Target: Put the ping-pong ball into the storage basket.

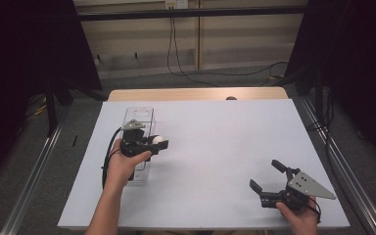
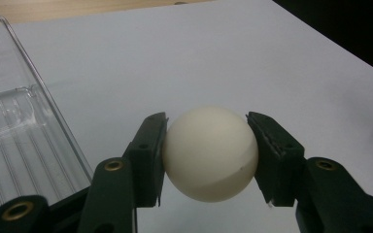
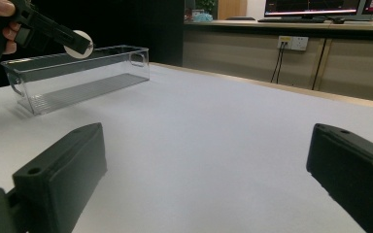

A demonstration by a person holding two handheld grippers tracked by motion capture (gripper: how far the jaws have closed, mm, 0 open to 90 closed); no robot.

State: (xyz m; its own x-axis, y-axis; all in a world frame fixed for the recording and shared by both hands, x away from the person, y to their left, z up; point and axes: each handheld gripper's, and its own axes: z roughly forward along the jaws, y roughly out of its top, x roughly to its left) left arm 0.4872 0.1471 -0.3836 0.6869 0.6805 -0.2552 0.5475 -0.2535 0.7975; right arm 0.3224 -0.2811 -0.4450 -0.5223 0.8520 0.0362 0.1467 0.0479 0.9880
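Observation:
A white ball [image 2: 209, 153] sits clamped between the two black jaws of my left gripper [image 2: 206, 155], pads pressing both its sides. In the high view the left gripper [image 1: 159, 143] holds the ball [image 1: 160, 140] just off the right wall of a clear plastic bin [image 1: 139, 113] at the table's left. The right gripper view shows the same ball [image 3: 78, 44] above the bin [image 3: 77, 80]. My right gripper [image 1: 266, 175] rests near the front right of the table, jaws spread wide with nothing between them [image 3: 206, 179].
The white table sheet [image 1: 215, 147] lies bare between the two grippers. A wooden table edge [image 1: 196, 93] runs along the back. Cables trail over the floor behind, and metal rails [image 1: 342, 166] flank both sides. Dark curtains stand left and right.

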